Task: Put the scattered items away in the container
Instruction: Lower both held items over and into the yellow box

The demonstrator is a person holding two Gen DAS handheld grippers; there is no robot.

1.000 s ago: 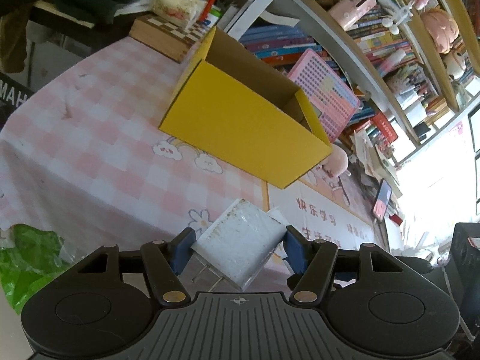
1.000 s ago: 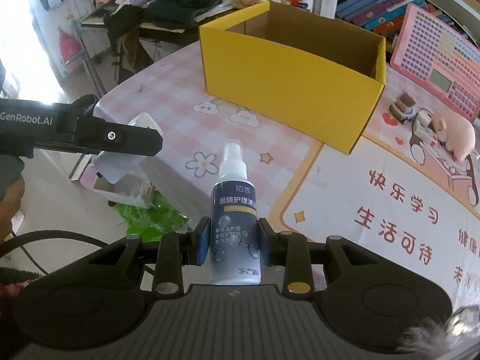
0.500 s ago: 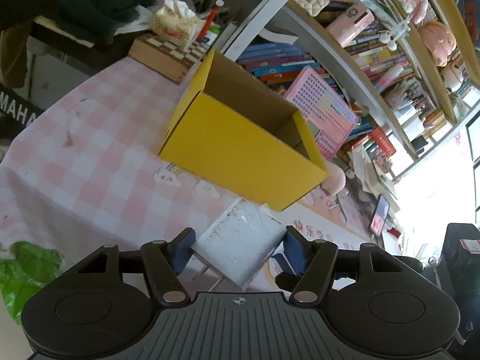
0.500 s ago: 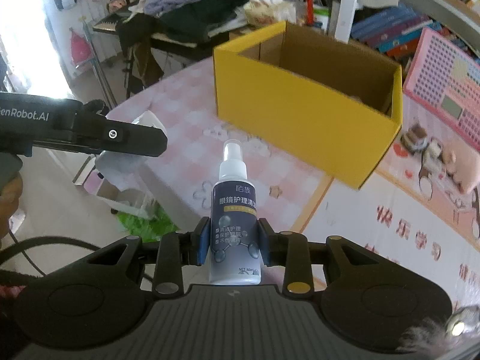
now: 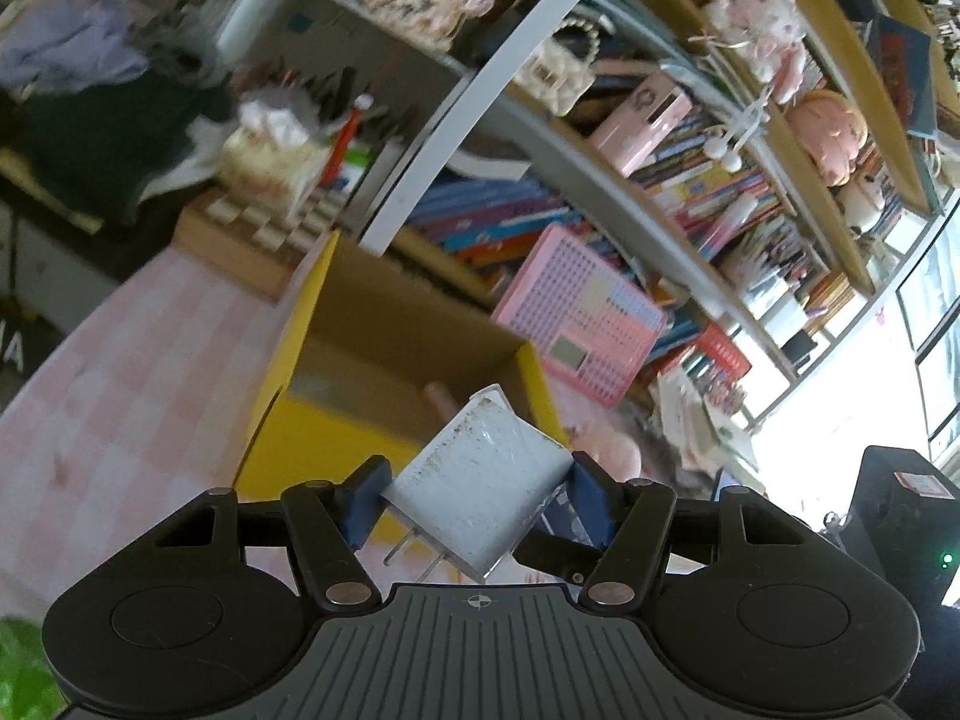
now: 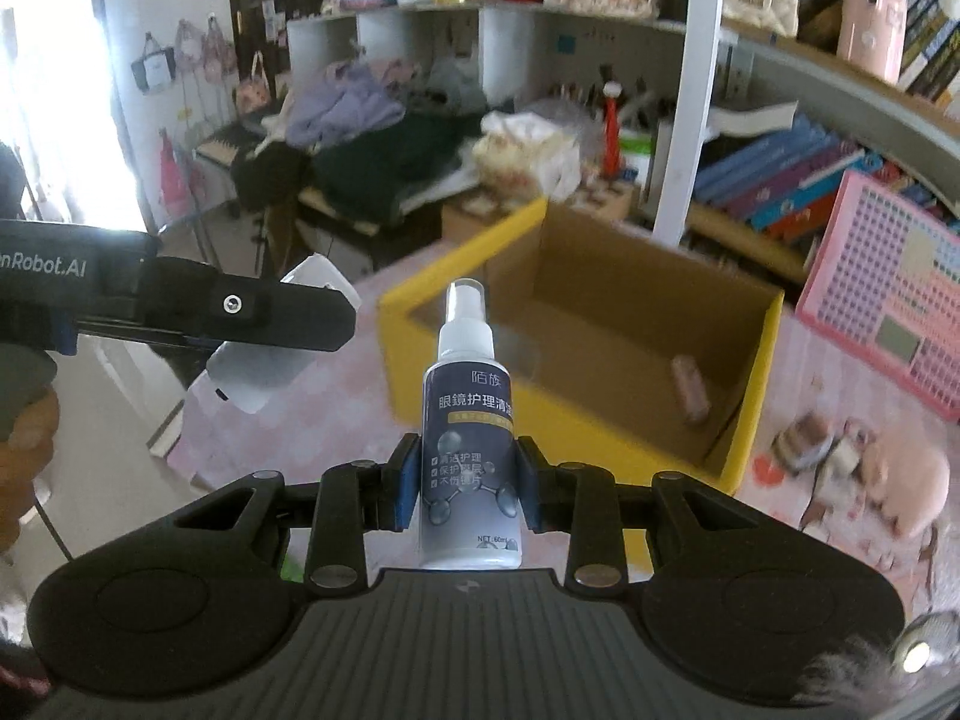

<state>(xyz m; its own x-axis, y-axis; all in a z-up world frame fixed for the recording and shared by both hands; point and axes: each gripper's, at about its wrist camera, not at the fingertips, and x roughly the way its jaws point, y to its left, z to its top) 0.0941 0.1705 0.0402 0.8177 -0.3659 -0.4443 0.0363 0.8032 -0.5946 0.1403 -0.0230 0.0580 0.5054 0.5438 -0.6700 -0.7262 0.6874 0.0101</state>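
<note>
The left gripper (image 5: 477, 501) is holding a white plug (image 5: 480, 489) w/ its jaws clamped on the plug's two flat sides. The plug is hanging in the air just in front of the yellow box (image 5: 336, 420), near the box's front wall. Its metal pins are sticking out at the bottom. It looks small, hard and light, prob. a bit slick bc of the clear film on it, so the flat sides are the best spot to squeeze.

The right gripper (image 6: 468, 489) is holding a spray bottle (image 6: 468, 456) w/ its jaws clamped on the bottle's round middle. The bottle is standing up straight, in front of the yellow box (image 6: 600, 372) and above the pink table (image 6: 336, 432). It's a stiff plastic bottle, light, but round, so it may be twisting or slipping; the middle is the safe spot, not the thin white top.

One small pink thing (image 6: 690, 390) is lying inside the box.
</note>
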